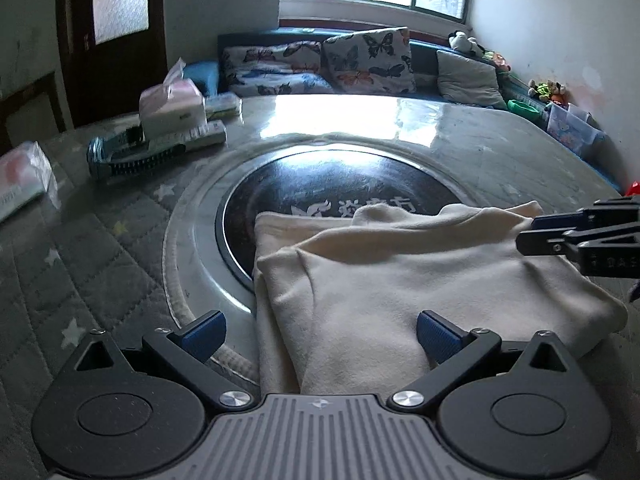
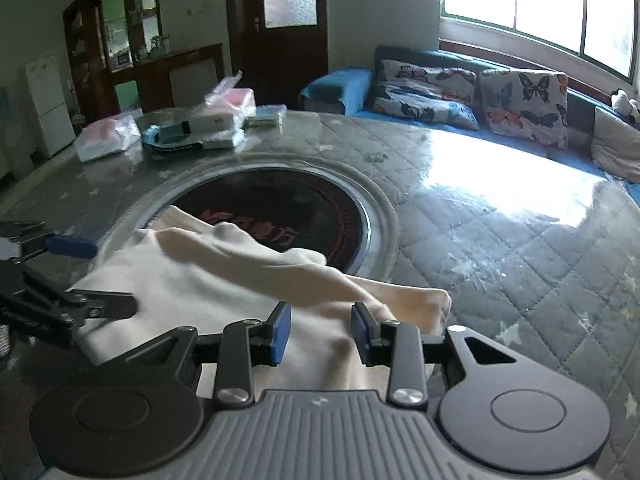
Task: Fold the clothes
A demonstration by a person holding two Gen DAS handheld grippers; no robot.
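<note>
The left gripper (image 1: 320, 336) stood wide open over the near edge of the folded cream fleece garment (image 1: 400, 280), which lay on the grey quilted round table (image 1: 100, 248), overlapping its black glass centre disc (image 1: 320, 184). The disc's writing was unreadable. The right gripper (image 2: 320, 332), tilted downward, had its jaws apart, pressing nothing. Bare tabletop lay beyond the disc.

Garment (image 1: 400, 280) on table (image 1: 500, 152), overlapping hotplate (image 1: 320, 184)
</note>
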